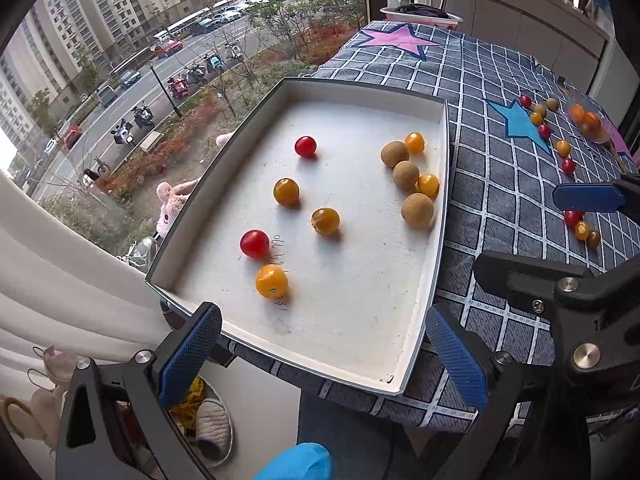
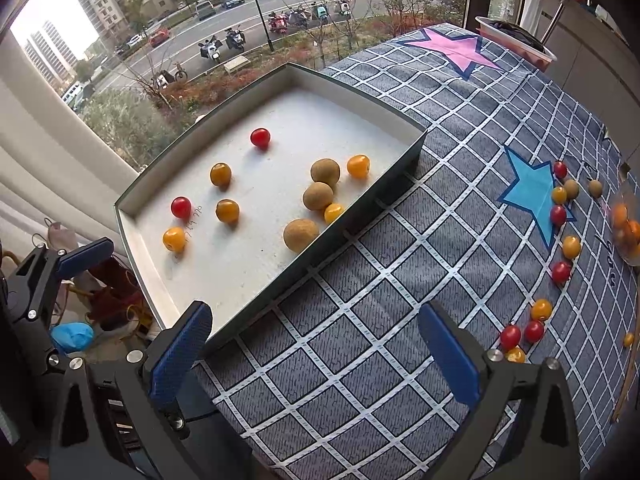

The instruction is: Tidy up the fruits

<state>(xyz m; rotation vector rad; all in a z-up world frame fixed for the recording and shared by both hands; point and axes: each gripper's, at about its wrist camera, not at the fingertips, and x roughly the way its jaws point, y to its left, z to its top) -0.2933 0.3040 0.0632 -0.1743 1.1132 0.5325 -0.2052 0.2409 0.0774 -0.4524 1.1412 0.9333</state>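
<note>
A shallow white tray [image 1: 424,312] [image 2: 360,208] sits on the checked tablecloth and holds red tomatoes [image 1: 305,146], yellow tomatoes [image 1: 271,281] and three brown longans [image 1: 417,210]. Several more small fruits [image 2: 558,216] lie loose on the cloth at the right, near a blue star. My left gripper [image 1: 320,344] is open and empty over the tray's near edge. My right gripper [image 2: 316,344] is open and empty above the bare cloth just right of the tray. The right gripper's body [image 1: 560,292] shows in the left wrist view.
A clear bag of orange fruits [image 2: 626,228] lies at the far right of the cloth [image 2: 360,360]. A pink basin [image 2: 516,40] stands at the table's far end. The window and a curtain [image 1: 60,260] run along the left. Clutter lies on the floor below.
</note>
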